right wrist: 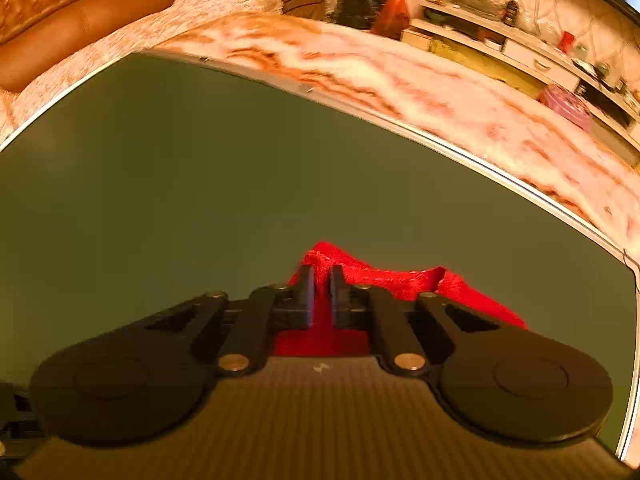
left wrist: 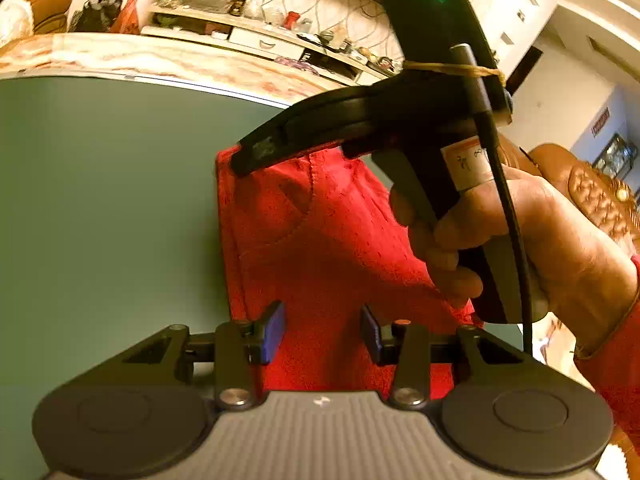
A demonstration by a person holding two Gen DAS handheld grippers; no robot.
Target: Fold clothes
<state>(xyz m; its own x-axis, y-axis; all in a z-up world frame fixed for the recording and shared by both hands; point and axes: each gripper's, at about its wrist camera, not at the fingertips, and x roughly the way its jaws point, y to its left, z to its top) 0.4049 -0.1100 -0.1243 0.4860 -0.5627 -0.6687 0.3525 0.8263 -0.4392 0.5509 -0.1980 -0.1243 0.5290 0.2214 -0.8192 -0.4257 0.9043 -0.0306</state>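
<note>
- Two sets of fingers are mine. The left fingers (left wrist: 322,330) stand parted over the red garment (left wrist: 320,240), blue pads apart, gripping nothing; whether their tips touch the cloth I cannot tell.
- The right fingers (right wrist: 322,294) are clenched on a raised fold of that red garment (right wrist: 384,280), cloth pinched between the pads.
- From the left wrist, my right hand (left wrist: 516,236) and the black body of its tool cover the garment's far and right parts, and my own left tool cuts off its near edge.
- From the right wrist, only a bunched ridge shows; the rest lies under the tool.
- The garment lies on the green tabletop (left wrist: 100,200), toward its right side.
- What kind of clothing it is stays unclear; a curved seam like a pocket shows.
- Clutter on the shelf (left wrist: 256,36) behind is too small to name.
</note>
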